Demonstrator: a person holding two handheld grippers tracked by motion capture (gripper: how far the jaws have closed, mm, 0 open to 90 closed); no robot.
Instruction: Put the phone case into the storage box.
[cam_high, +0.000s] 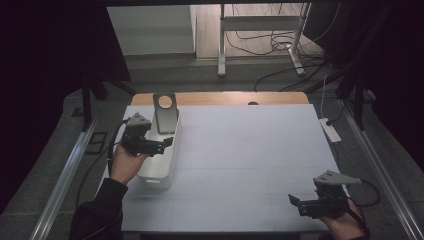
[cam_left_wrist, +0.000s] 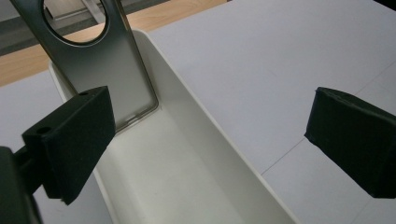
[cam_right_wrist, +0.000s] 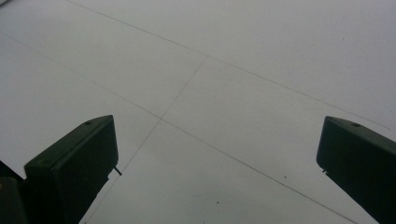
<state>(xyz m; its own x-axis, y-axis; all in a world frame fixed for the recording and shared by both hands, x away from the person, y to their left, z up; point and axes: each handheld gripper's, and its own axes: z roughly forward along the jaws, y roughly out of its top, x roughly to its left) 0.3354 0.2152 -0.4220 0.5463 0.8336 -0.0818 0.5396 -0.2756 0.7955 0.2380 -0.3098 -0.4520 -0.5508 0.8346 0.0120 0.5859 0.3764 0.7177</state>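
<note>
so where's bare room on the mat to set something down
The widest free patch is the white mat between the white bin and the right gripper. It is crowded at the left edge, where the left gripper hangs over the bin holding the metal stand.

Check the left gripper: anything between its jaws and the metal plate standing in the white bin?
Nothing visible. The left gripper is open over the white bin, one jaw above the bin's inside, the other out over the table. The metal plate leans at the bin's far end with only bare bin floor before it.
</note>
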